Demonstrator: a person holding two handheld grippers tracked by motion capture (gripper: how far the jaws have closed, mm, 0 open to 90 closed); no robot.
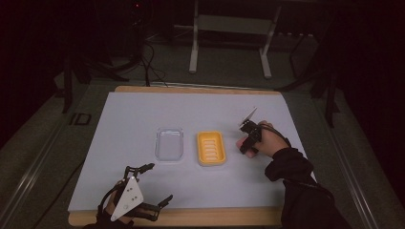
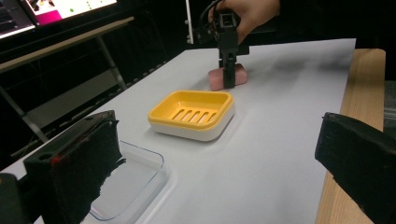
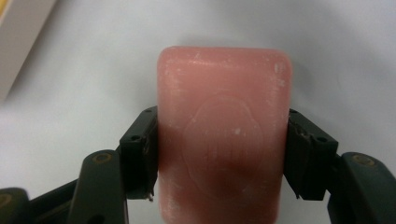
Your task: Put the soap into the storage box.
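On the white sheet (image 1: 143,114) covering the wooden table (image 1: 191,217), we see a clear plastic lid (image 1: 169,144) and, just to its right, a yellow soap dish (image 1: 211,148), the two lying side by side near the middle. From above, the right gripper (image 1: 249,139) stands just right of the dish, and the pink soap (image 1: 237,143) is little more than a spot beside its jaws. Up close in the right gripper view, we find that bar of soap (image 3: 223,140) lying flat on the sheet with the right gripper (image 3: 223,158) pressing one jaw against each long side, pinching it. A round embossed stamp marks the top of the bar, but we cannot read it.

Looking along the left gripper (image 2: 219,163), we see its jaws spread wide with nothing between them; in the high view it (image 1: 160,183) sits at the near left corner of the sheet, well apart from the lid. That same view shows the dish (image 2: 192,114) as a slotted yellow tray on a white base, and the soap (image 2: 229,77) beyond it. Broad bare sheet lies around both items, and a wooden strip borders the near edge.
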